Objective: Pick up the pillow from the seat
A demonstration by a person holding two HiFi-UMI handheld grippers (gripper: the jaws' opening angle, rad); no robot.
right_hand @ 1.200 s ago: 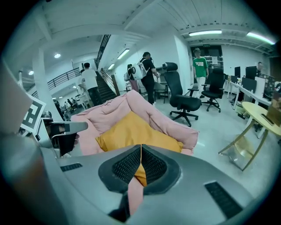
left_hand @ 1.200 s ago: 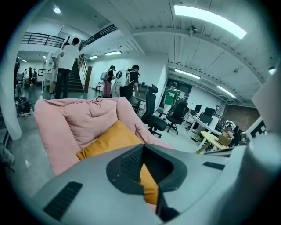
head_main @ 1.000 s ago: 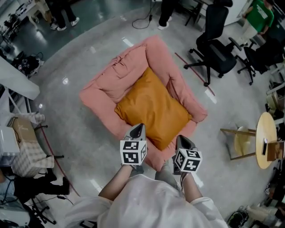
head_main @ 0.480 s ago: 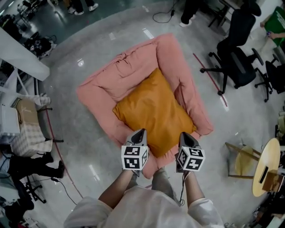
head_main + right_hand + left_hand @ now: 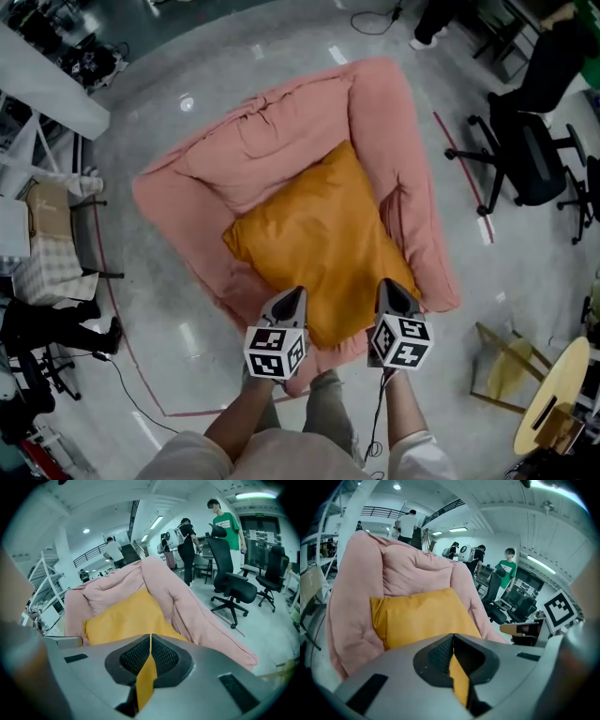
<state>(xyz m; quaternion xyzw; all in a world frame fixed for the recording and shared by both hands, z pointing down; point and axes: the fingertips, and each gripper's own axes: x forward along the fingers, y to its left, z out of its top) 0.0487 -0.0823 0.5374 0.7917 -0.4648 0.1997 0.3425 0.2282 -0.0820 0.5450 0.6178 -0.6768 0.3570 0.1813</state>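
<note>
An orange pillow [image 5: 319, 239] lies flat on a big pink cushioned seat [image 5: 281, 141] on the floor. My left gripper [image 5: 297, 293] hovers over the pillow's near edge, shut and holding nothing. The right gripper [image 5: 385, 284] is beside it, over the pillow's near right edge, also shut and holding nothing. In the left gripper view the pillow [image 5: 417, 616] lies ahead of the closed left gripper [image 5: 453, 637], against the pink backrest [image 5: 408, 569]. The right gripper view shows the pillow [image 5: 126, 620] beyond the closed right gripper [image 5: 150, 637].
Black office chairs [image 5: 534, 159] stand to the right of the seat. A round wooden table [image 5: 548, 408] and a wooden stool [image 5: 502, 361] are at the lower right. A cart with a bag [image 5: 47, 244] stands at the left. People [image 5: 225, 522] stand farther back.
The seat and pillow have grown and slid left and down in the head view as I came closer. Both grippers stay shut and now reach over the pillow's near edge.
</note>
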